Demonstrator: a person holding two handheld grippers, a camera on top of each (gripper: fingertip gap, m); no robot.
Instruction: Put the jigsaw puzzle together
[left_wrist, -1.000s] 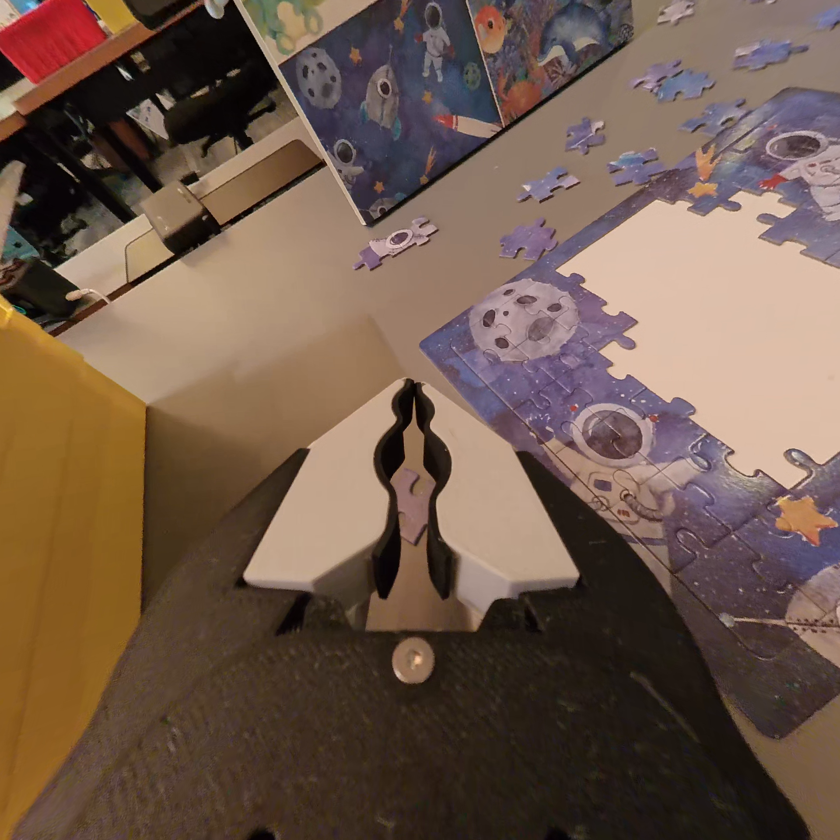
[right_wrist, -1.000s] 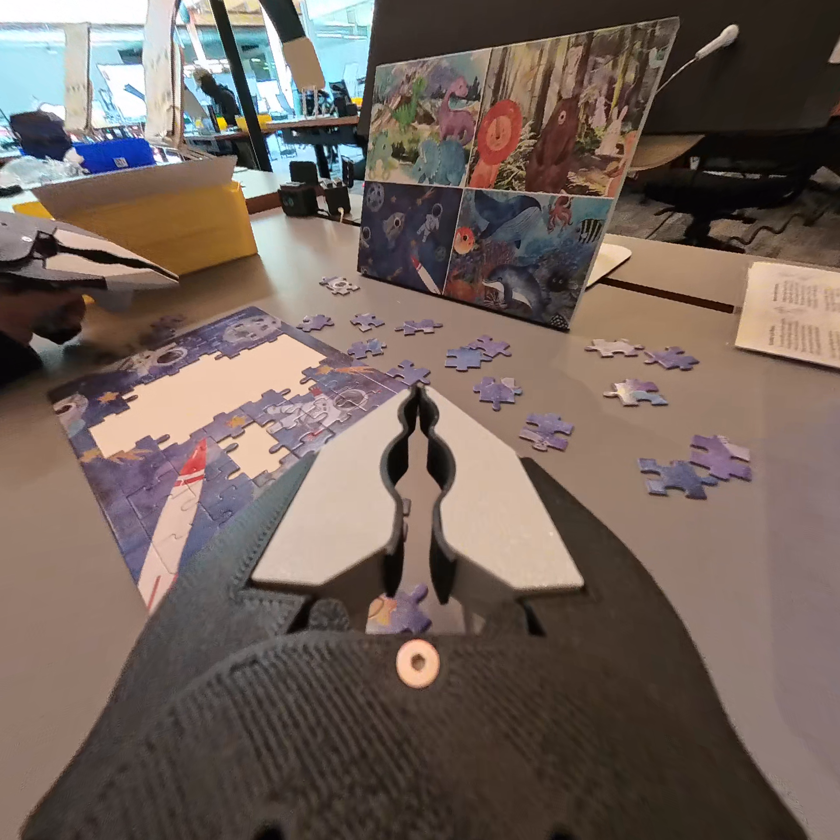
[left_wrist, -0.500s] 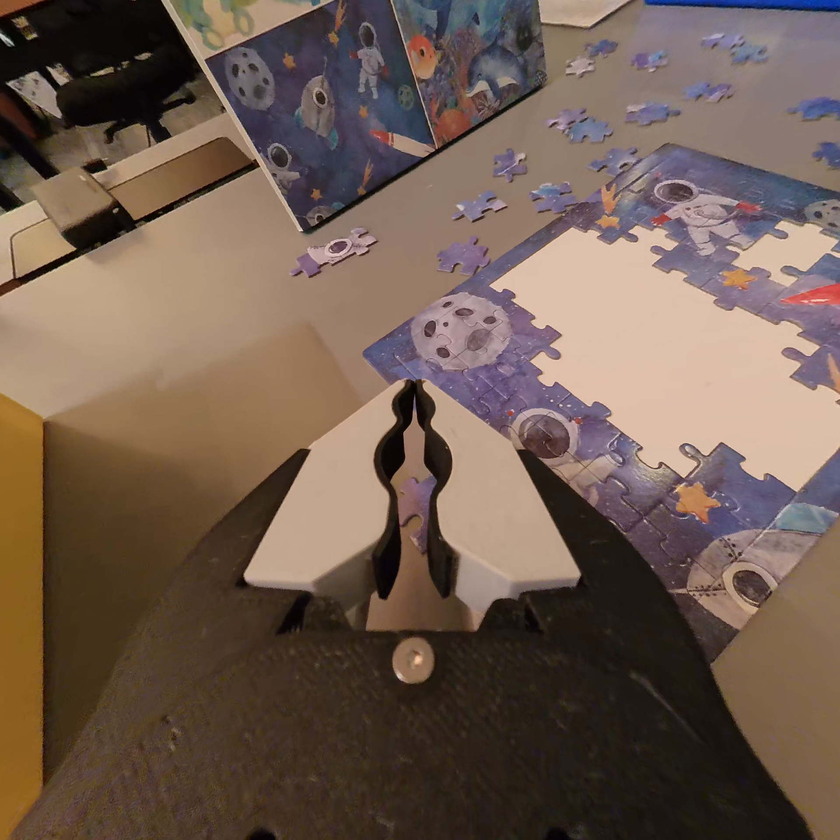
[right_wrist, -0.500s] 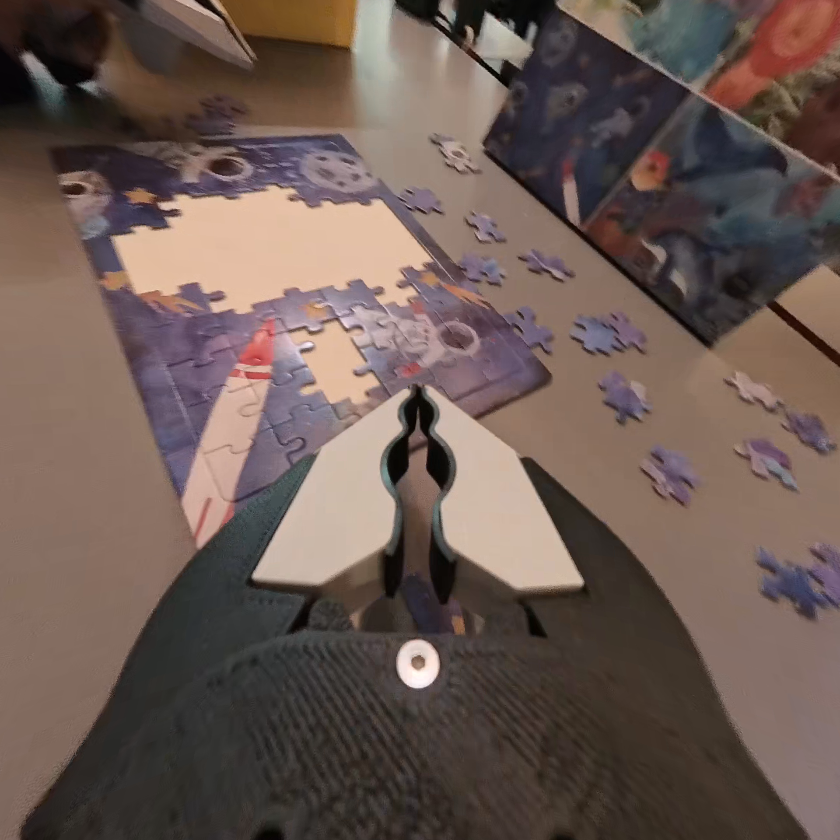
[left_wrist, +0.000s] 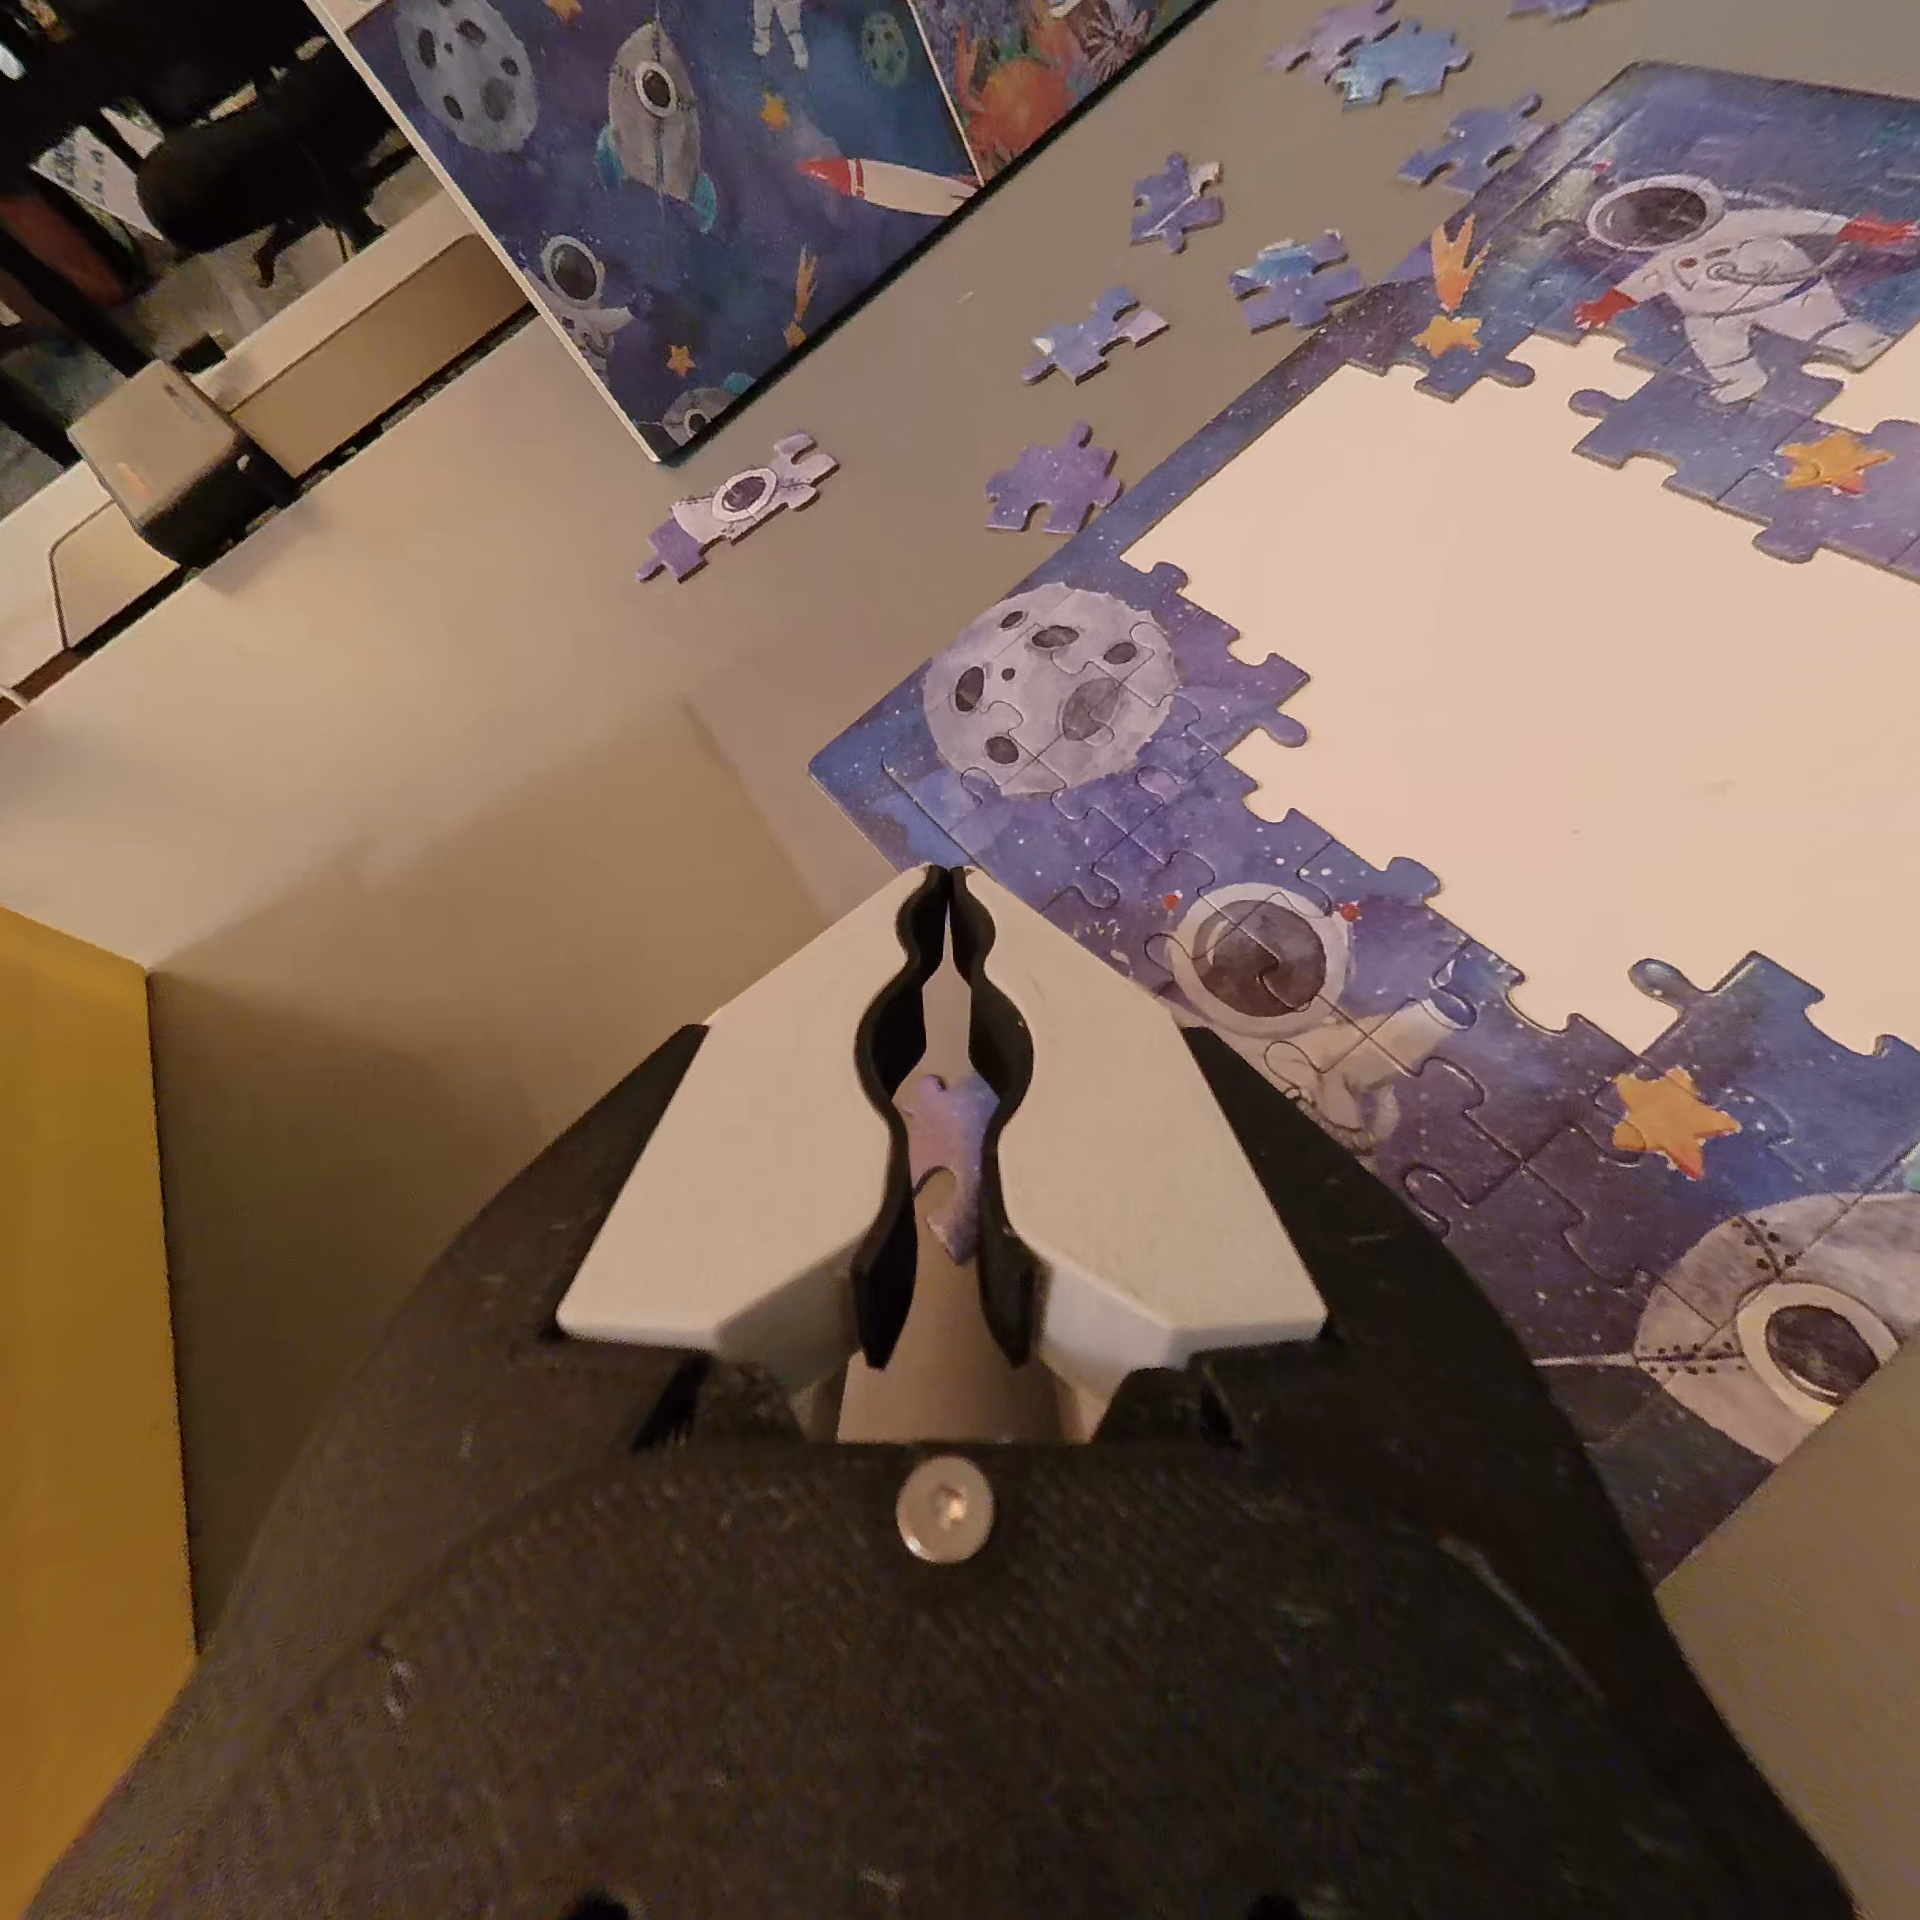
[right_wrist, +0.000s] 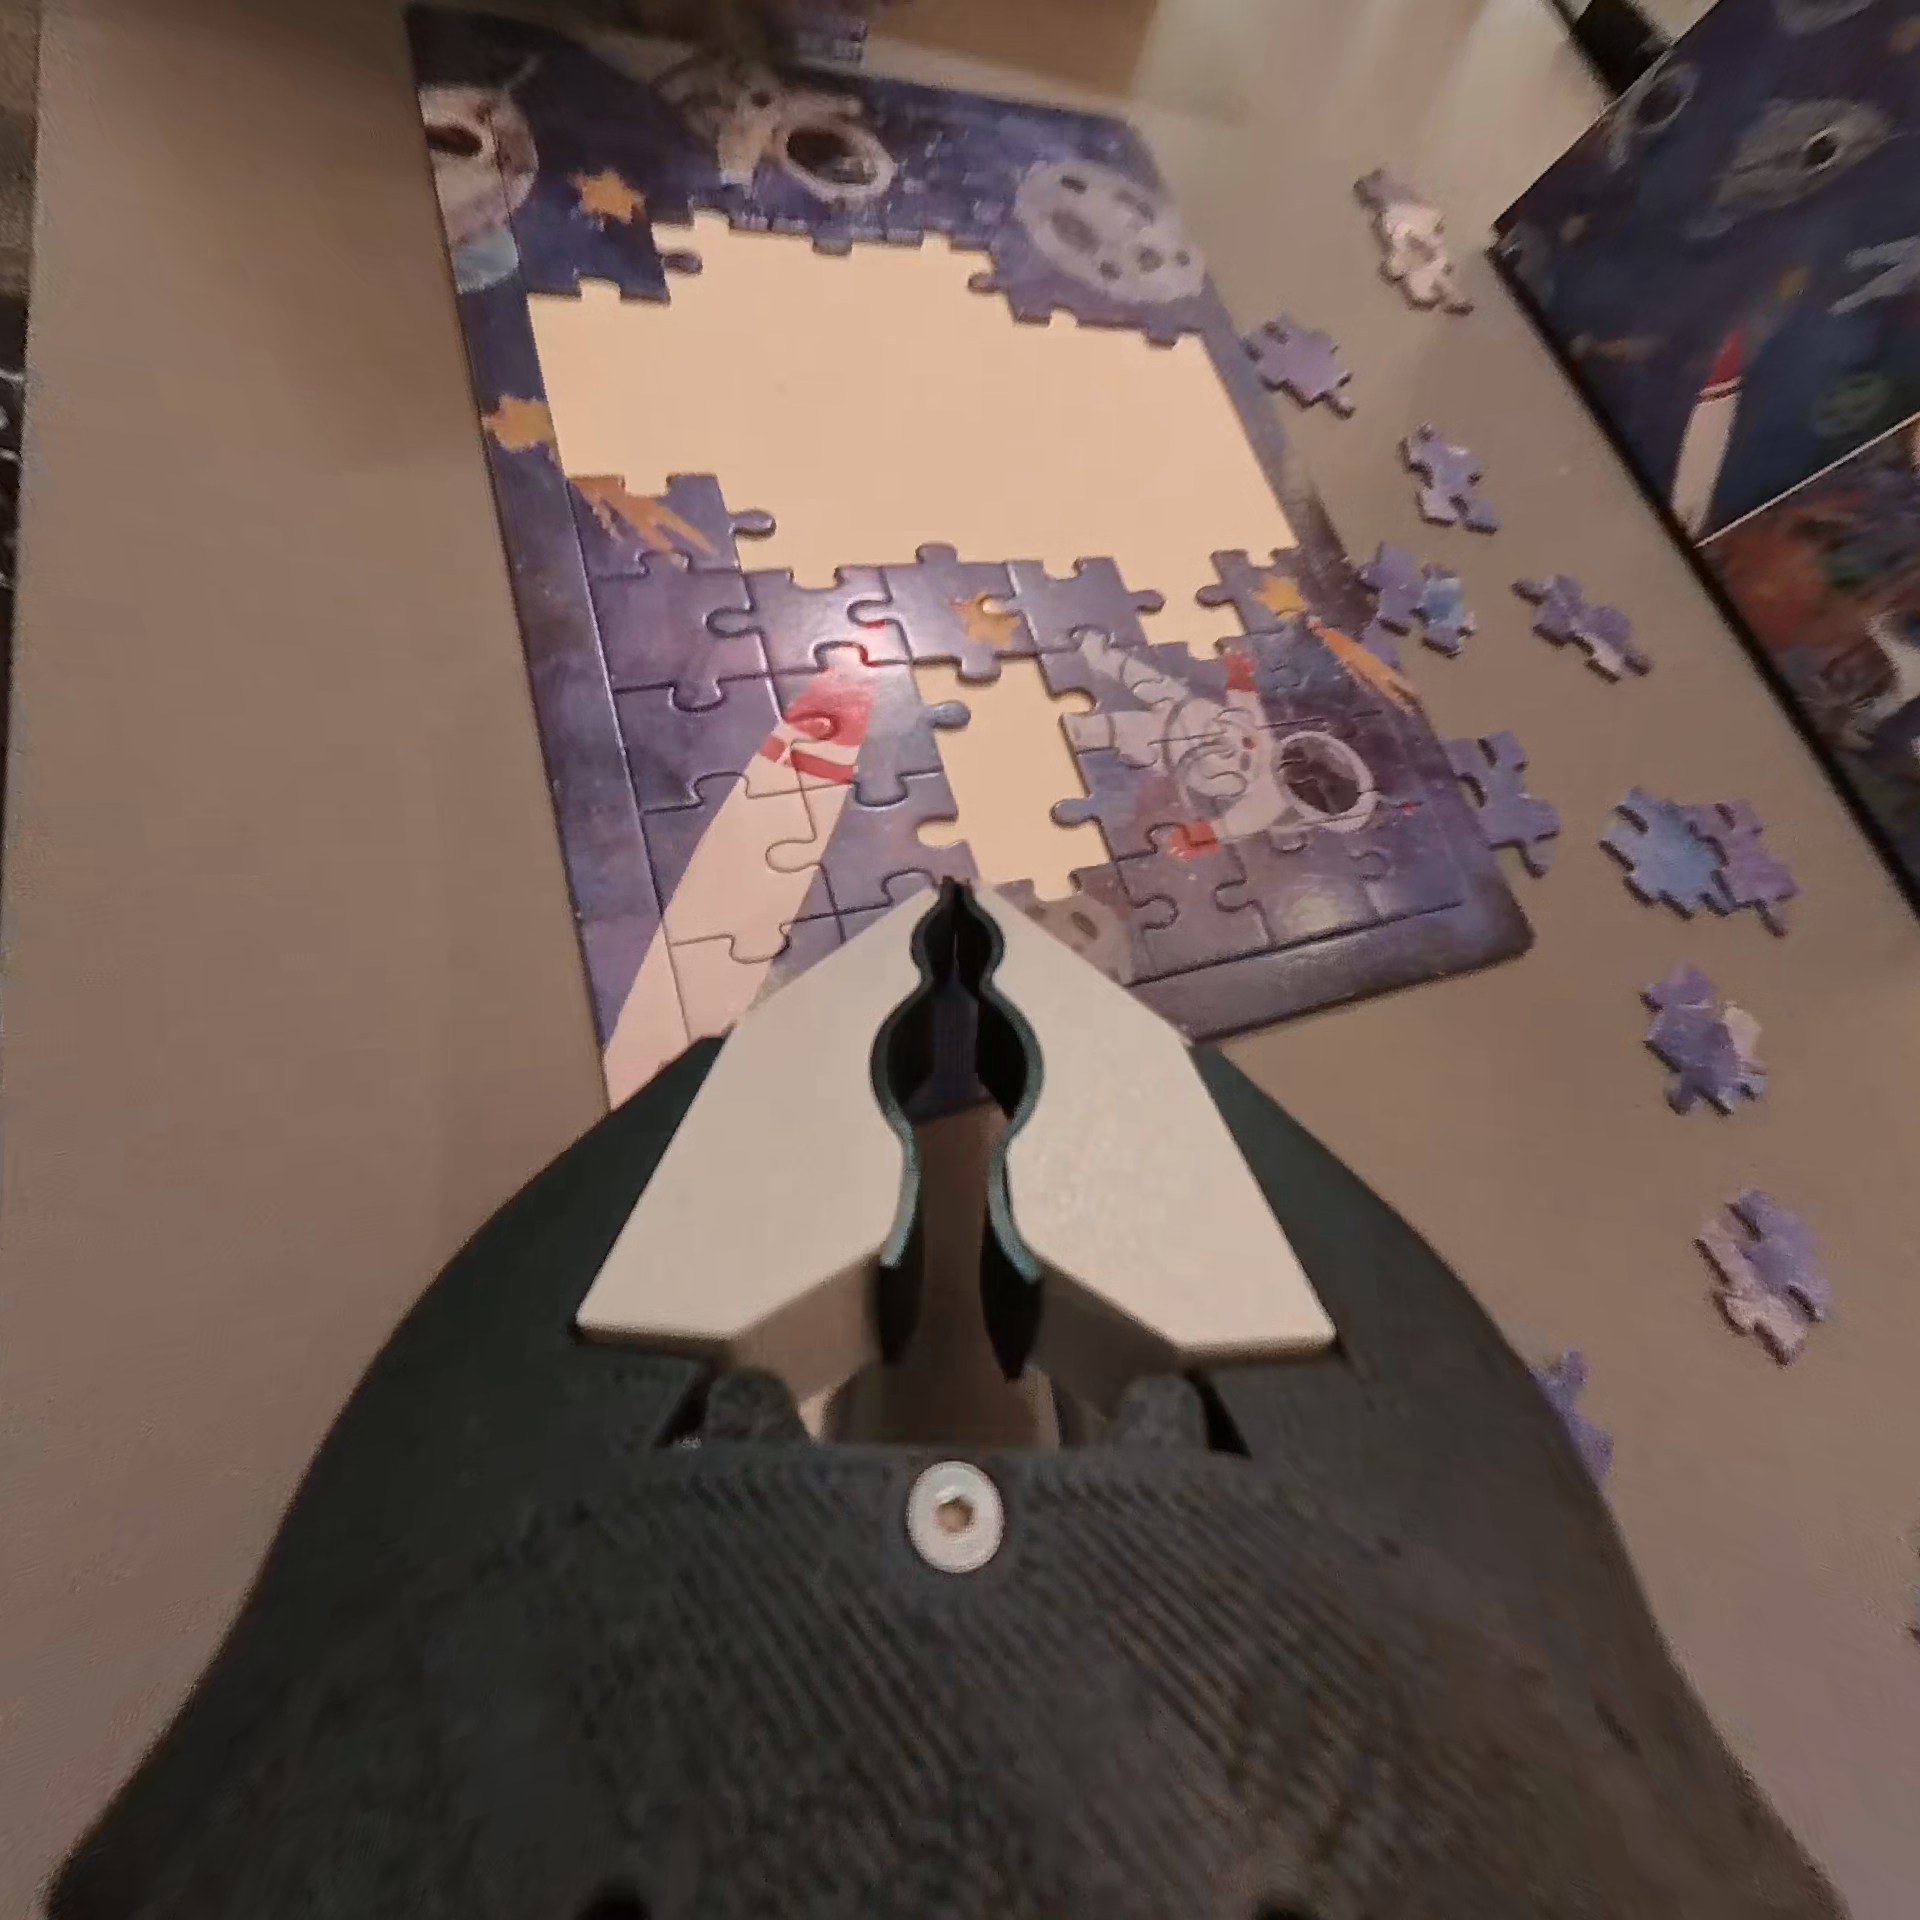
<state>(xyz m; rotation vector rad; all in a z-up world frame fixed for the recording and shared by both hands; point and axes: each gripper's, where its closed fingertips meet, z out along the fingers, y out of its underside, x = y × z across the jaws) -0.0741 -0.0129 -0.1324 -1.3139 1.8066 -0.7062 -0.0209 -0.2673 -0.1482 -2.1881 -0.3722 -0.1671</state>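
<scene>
My left gripper (left_wrist: 951, 873) is shut on a small purple puzzle piece (left_wrist: 951, 1164) that shows through the gap behind the touching tips. It hovers by the moon corner of the part-built space puzzle (left_wrist: 1143, 831). My right gripper (right_wrist: 953, 891) is shut, and a dark blue puzzle piece (right_wrist: 951, 1049) shows between its pads. Its tips are over the near end of the same puzzle (right_wrist: 582, 644), at the edge of the small white hole (right_wrist: 1008, 769) beside the rocket. A larger white gap (right_wrist: 883, 416) lies beyond.
Loose purple pieces (left_wrist: 1055, 483) (right_wrist: 1704, 1049) lie on the grey table beside the puzzle. A picture board (left_wrist: 675, 208) (right_wrist: 1766, 312) stands at the back. A yellow box (left_wrist: 62, 1247) with a beige flap (left_wrist: 468, 987) is at my left. A small dark device (left_wrist: 177, 457) sits at the table edge. Spacing between my two grippers at the tips: around 25 centimeters.
The right gripper swung left from above the loose pieces and tilted down over the puzzle's near end. The left gripper shifted a little by the moon corner. Both stayed shut on their pieces.
</scene>
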